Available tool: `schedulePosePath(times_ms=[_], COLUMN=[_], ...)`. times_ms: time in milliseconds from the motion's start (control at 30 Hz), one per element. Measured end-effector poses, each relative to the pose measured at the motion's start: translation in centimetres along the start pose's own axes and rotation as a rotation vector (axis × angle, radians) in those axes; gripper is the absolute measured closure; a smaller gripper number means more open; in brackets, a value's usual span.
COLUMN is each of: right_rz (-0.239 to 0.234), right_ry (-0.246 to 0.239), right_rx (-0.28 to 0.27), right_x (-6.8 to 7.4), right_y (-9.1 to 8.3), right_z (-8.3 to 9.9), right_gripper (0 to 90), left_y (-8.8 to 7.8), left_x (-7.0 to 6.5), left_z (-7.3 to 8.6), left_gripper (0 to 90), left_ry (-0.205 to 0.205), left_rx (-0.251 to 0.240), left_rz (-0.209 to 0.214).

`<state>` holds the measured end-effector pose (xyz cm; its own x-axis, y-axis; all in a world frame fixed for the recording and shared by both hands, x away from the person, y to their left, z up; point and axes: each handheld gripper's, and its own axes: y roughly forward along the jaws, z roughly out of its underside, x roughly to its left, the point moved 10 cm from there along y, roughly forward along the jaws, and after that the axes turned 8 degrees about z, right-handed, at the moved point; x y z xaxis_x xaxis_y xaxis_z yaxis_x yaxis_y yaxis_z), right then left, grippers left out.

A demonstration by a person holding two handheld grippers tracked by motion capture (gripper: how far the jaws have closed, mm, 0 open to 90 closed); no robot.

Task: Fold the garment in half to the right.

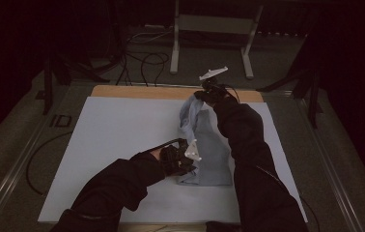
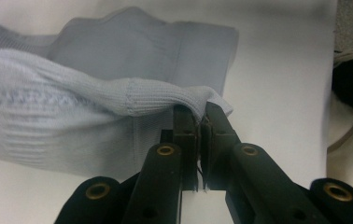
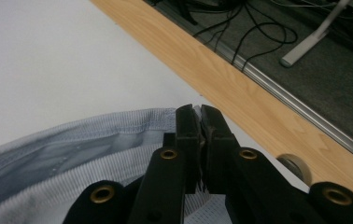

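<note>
A pale blue-grey knitted garment (image 1: pixel 204 145) lies on the white table cover (image 1: pixel 118 140), right of centre. My left gripper (image 1: pixel 190 162) is at its near left corner, shut on the ribbed hem (image 2: pixel 165 98), which drapes over the jaws. My right gripper (image 1: pixel 208 92) is at the far end, raised a little, shut on the garment's stitched edge (image 3: pixel 137 119). The cloth (image 1: pixel 190 113) rises from the table toward the right gripper. In the left gripper view the garment (image 2: pixel 95 70) spreads to the left of the gripper (image 2: pixel 201 123). The right gripper (image 3: pixel 198 126) is near the table's far wooden edge (image 3: pixel 221 84).
Beyond the table's far edge (image 1: pixel 147 92) lies grey floor with black cables (image 1: pixel 142 60) and a metal frame's legs (image 1: pixel 175 48). A metal rail (image 1: pixel 11 174) runs along the left side. A dark sleeve (image 2: pixel 352 79) shows at the right of the left gripper view.
</note>
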<state>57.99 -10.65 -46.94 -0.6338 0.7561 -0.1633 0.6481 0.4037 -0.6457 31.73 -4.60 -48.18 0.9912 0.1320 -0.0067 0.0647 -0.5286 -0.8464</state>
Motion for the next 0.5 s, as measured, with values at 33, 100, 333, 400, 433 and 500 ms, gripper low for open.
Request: schedulePosePath(times_ms=[33, 100, 333, 400, 433, 500], right_rz=[0.002, 0.009, 0.02, 0.024, 0.022, 0.028], right_ry=[0.004, 0.009, 0.037, 0.046, 0.055, 0.053], right_rx=[-0.001, -0.004, -0.012, -0.01, -0.005, -0.007], right_x=[-0.3, -0.8, -2.3, -2.8, -2.9, -3.3], right_y=[-0.2, -0.4, -1.0, -1.1, -1.1, -1.0], right_z=[0.1, 0.4, 1.3, 1.7, 2.0, 2.4], right_gripper=[87.5, 87.5, 87.5, 87.5, 87.5, 87.5], left_y=[0.1, 0.5, 2.3, 3.0, 3.2, 3.9], left_x=[0.0, -0.2, -0.7, -0.8, -0.9, -1.0], left_z=[-0.2, -0.8, -2.7, -3.1, -3.2, -3.5], left_gripper=[86.9, 86.9, 86.9, 86.9, 86.9, 86.9], left_ry=[0.003, 0.01, 0.027, 0.033, 0.032, 0.037], left_rx=[-0.001, 0.001, 0.007, 0.016, 0.017, 0.03], left_rz=[-0.001, 0.008, 0.04, 0.044, 0.047, 0.049])
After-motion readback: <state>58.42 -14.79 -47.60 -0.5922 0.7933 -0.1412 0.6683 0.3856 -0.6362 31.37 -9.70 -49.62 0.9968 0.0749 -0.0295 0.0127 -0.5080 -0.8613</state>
